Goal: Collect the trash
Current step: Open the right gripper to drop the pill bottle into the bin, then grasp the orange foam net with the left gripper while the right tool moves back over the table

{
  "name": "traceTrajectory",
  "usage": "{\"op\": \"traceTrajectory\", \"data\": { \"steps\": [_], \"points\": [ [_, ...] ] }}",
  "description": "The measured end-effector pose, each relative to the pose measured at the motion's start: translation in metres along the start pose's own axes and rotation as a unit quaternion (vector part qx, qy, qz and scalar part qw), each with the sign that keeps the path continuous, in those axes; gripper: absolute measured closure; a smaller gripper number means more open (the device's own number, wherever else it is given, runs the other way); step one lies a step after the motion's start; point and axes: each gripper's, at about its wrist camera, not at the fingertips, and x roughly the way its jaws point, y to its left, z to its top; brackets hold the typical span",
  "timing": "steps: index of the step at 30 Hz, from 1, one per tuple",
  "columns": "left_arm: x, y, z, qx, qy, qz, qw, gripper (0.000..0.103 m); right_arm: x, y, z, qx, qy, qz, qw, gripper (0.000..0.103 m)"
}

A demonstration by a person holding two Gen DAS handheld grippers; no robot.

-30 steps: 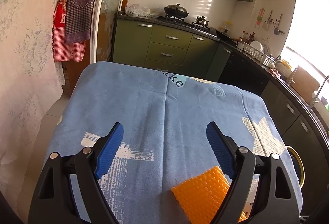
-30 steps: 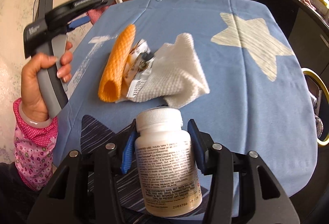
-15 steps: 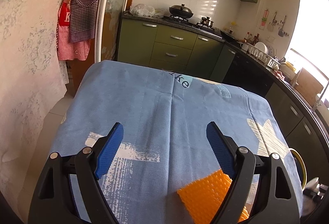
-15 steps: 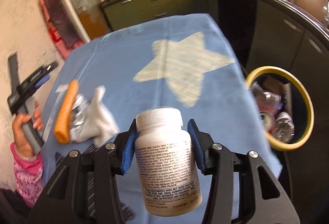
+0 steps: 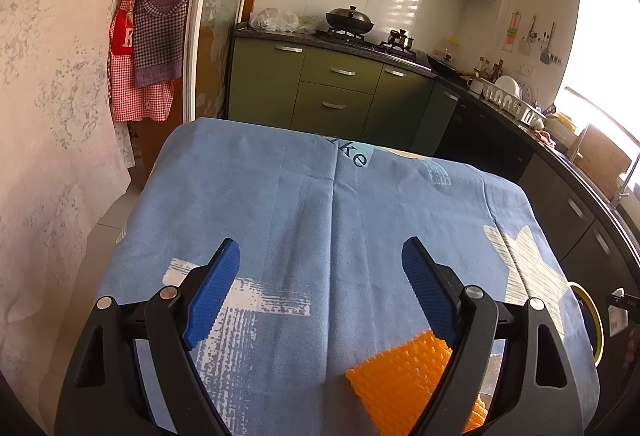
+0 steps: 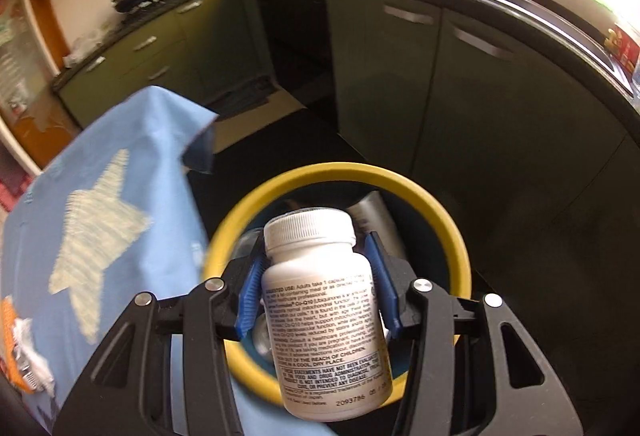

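Two grippers in use, one per wrist view. Right gripper (image 6: 314, 290): blue pads (image 6: 249, 300) press on both sides of a white bottle (image 6: 324, 320), just under its ribbed cap; bottle upright between the fingers, printed label facing the camera, its lower part reaching back toward the gripper body. Directly beyond and below the bottle is a bin (image 6: 444, 232) with a yellow rim, its mouth ringing the cap in this view; a grey can (image 6: 374, 222) and other pieces lie inside, ahead of the right pad, details blurred. Left of the gripper, the edge of a table under a blue cloth (image 6: 120, 163) with a pale star print; at the far lower left, an orange mat (image 6: 8, 320) with crumpled white and foil scraps (image 6: 28, 352) beside it on the cloth. Dark green cabinets fill the background ahead and to the right. Left gripper (image 5: 320, 288): jaws stand wide, nothing between them, only bare cloth (image 5: 280, 195) ahead of the tips. The orange mat (image 5: 396, 376) lies on the cloth under and just inside the right finger, partly hidden by it; not touched by either pad as far as visible. Off to the right of this gripper, past the cloth edge, a sliver of the bin's yellow rim (image 5: 596, 320) shows. Kitchen counter, stove with a pan, and aprons on the wall lie well ahead.
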Motion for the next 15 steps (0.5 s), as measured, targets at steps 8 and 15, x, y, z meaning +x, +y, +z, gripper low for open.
{"op": "traceTrajectory", "data": {
  "steps": [8, 15],
  "points": [
    [0.003, -0.007, -0.002, 0.016, 0.003, -0.005, 0.9999, 0.020, 0.005, -0.015, 0.009, 0.030, -0.015, -0.014, 0.999, 0.052],
    [-0.002, -0.019, -0.004, 0.025, 0.018, -0.039, 0.9988, 0.015, -0.045, 0.028, -0.037, 0.006, -0.044, 0.053, 0.998, 0.044]
  ]
}}
